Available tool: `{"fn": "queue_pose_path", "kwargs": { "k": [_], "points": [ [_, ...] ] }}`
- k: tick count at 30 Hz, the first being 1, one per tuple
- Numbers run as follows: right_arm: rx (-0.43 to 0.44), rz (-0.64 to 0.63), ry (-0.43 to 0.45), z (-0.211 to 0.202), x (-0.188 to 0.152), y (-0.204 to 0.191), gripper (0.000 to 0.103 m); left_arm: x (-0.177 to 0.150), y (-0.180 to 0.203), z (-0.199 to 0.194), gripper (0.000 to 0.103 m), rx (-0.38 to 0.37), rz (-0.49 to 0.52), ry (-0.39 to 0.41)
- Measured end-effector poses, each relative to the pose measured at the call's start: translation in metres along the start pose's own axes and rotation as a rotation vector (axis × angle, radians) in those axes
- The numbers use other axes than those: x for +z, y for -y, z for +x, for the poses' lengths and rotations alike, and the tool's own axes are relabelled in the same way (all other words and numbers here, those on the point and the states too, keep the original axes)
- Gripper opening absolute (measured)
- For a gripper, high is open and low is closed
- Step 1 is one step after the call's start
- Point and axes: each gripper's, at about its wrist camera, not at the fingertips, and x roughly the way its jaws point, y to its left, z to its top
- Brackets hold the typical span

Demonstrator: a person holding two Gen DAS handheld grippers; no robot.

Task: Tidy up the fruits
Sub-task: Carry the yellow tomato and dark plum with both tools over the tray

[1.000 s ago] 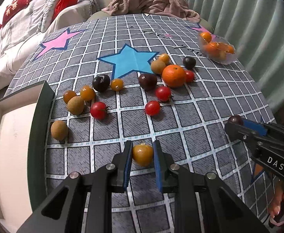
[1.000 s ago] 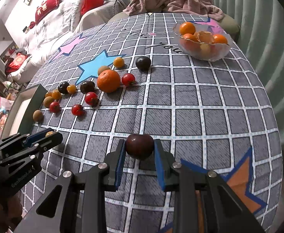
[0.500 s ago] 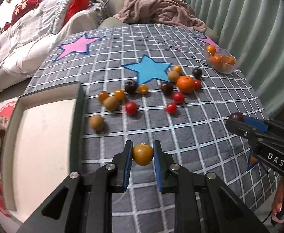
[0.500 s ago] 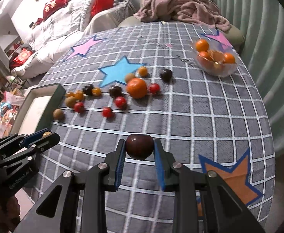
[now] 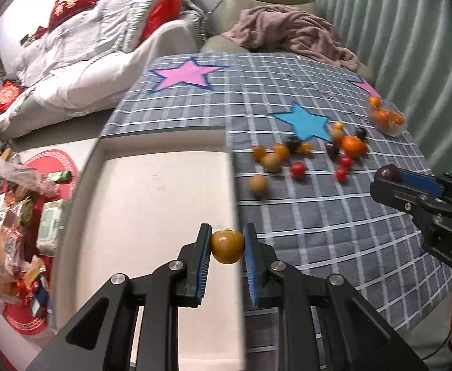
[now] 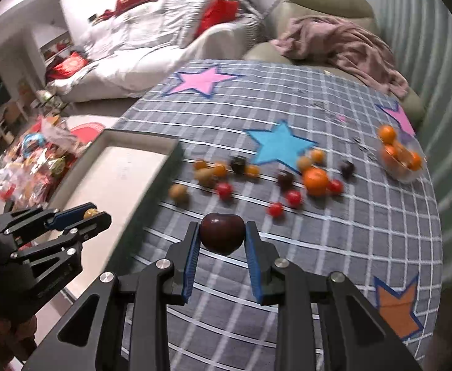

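Note:
My left gripper [image 5: 226,246] is shut on a small orange-yellow tomato [image 5: 226,247] and holds it in the air over the right edge of a white tray [image 5: 151,204]. My right gripper [image 6: 222,237] is shut on a dark red cherry [image 6: 222,237] above the checked tablecloth. The right gripper also shows in the left wrist view [image 5: 389,179], and the left gripper shows in the right wrist view [image 6: 86,215] above the tray [image 6: 114,176]. Several loose fruits lie mid-table, among them an orange [image 6: 316,181], red cherry tomatoes [image 6: 224,190] and dark cherries [image 6: 237,164].
A clear bowl of small oranges [image 6: 399,157] stands at the table's far right. A pile of snack packets [image 5: 6,225] lies on the floor left of the tray. A sofa with a pink blanket [image 6: 343,43] stands beyond the table.
Both grippers have risen and swung left with their fruits. The left gripper now hangs over the tray's edge; the loose fruits look farther away.

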Motion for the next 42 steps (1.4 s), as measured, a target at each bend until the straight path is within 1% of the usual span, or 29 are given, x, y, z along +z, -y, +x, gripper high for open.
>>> {"fn": "queue_pose_path", "kwargs": {
  "k": [9,15,20,24,26,28,30,35,39,42],
  "points": [
    [0.094,-0.084,-0.048,0.03,0.019,-0.074,0.031,-0.011,-0.066,0.007,0.022,0.085,-0.046,-0.024],
    [0.117,-0.113,-0.089,0.059,0.027,-0.105,0.031,-0.018,-0.095,0.022,0.022,0.122,-0.069,-0.055],
    [0.112,-0.117,-0.135,0.09,0.027,-0.119,0.031,-0.025,-0.098,0.04,0.022,0.126,-0.063,-0.101],
    [0.103,-0.11,-0.173,0.107,0.023,-0.119,0.031,-0.029,-0.097,0.055,0.022,0.125,-0.081,-0.136],
    [0.093,-0.108,-0.184,0.114,0.022,-0.118,0.031,-0.03,-0.094,0.061,0.022,0.139,-0.075,-0.144],
    [0.09,-0.106,-0.192,0.119,0.021,-0.118,0.031,-0.03,-0.088,0.062,0.022,0.161,-0.053,-0.126],
    [0.085,-0.109,-0.197,0.124,0.021,-0.118,0.031,-0.027,-0.087,0.064,0.022,0.171,-0.042,-0.127],
    [0.068,-0.127,-0.209,0.135,0.022,-0.119,0.031,-0.021,-0.092,0.067,0.022,0.171,-0.074,-0.125],
    [0.049,-0.157,-0.205,0.14,0.023,-0.123,0.032,-0.021,-0.091,0.069,0.023,0.195,-0.063,-0.09],
    [0.041,-0.186,-0.2,0.141,0.022,-0.126,0.034,-0.023,-0.092,0.069,0.023,0.194,-0.063,-0.066]
  ]
}}
